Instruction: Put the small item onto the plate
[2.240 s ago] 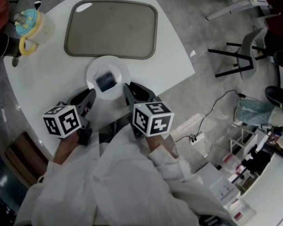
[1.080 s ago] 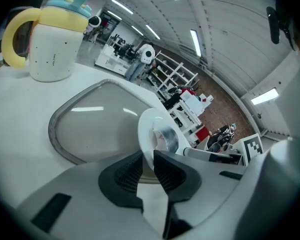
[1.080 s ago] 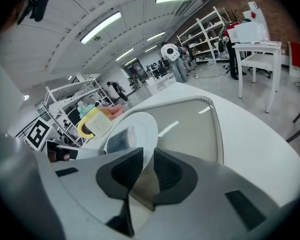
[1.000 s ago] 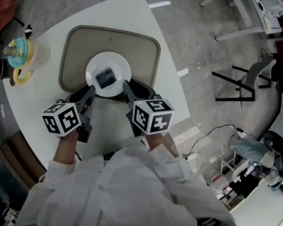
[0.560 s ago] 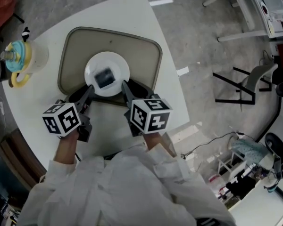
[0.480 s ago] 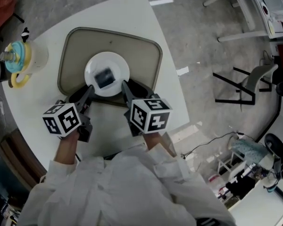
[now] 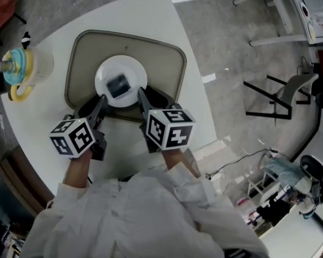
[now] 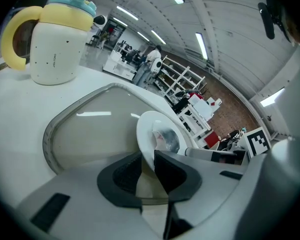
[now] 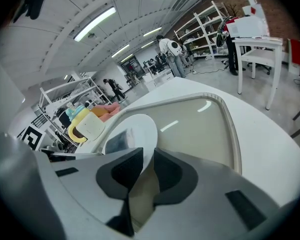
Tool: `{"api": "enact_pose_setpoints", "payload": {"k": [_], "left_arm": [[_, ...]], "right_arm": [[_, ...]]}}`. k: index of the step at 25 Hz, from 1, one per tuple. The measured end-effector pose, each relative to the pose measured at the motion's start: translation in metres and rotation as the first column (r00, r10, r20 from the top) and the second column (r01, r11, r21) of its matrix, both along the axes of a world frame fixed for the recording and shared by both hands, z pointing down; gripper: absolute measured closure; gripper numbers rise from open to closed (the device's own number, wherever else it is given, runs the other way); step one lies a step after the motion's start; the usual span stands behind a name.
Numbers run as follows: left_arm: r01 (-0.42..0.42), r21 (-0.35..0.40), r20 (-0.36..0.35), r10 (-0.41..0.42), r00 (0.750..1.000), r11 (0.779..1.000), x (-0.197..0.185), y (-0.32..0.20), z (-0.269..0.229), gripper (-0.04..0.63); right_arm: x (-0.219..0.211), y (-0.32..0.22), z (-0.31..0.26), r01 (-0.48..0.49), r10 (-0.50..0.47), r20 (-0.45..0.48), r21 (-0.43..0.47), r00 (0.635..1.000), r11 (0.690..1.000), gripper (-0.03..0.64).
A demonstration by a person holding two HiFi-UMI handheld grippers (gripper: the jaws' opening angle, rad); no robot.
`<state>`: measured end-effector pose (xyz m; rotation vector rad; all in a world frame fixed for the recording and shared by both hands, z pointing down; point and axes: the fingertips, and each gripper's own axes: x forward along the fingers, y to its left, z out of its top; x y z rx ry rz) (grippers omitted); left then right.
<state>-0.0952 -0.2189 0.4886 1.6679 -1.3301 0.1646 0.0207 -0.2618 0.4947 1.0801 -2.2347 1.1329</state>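
At tray's near half: plate (image 7: 135,71) is over the tray (image 7: 164,63), on the side toward the near edge of the surface (image 7: 151,15). I can't tell if it rests on the tray.
small item (image 7: 118,85): dark, squarish, already at the plate's centre, with no clear long axis.
left gripper (image 8: 148,159): on the plate's near-left rim. My jaws have just been opening slightly; the rim is between them and the pads look to be touching it.
right gripper (image 9: 149,166): closed on the near-right rim.
key relation: small item lies straight ahead, midway between my two grippers. Neither is nearer.
next (my guess): let go on both sides evenly. A lopsided release could tilt the plate and slide the small item.
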Motion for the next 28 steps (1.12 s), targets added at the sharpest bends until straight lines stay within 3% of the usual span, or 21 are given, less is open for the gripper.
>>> {"api": "enact_pose_setpoints", "payload": {"k": [13,28], "left_arm": [[0.069,-0.026,0.05,-0.068,0.996,0.997,-0.001,-0.006,0.004,0.522],[0.015,-0.042,0.065,-0.012,0.998,0.999,-0.005,0.001,0.003,0.518]], "right_arm": [[0.0,-0.008,0.005,-0.008,0.008,-0.057,-0.009,0.998,1.0,0.543],[0.006,-0.005,-0.003,0.006,-0.001,-0.109,0.041,0.994,0.999,0.543]]}}
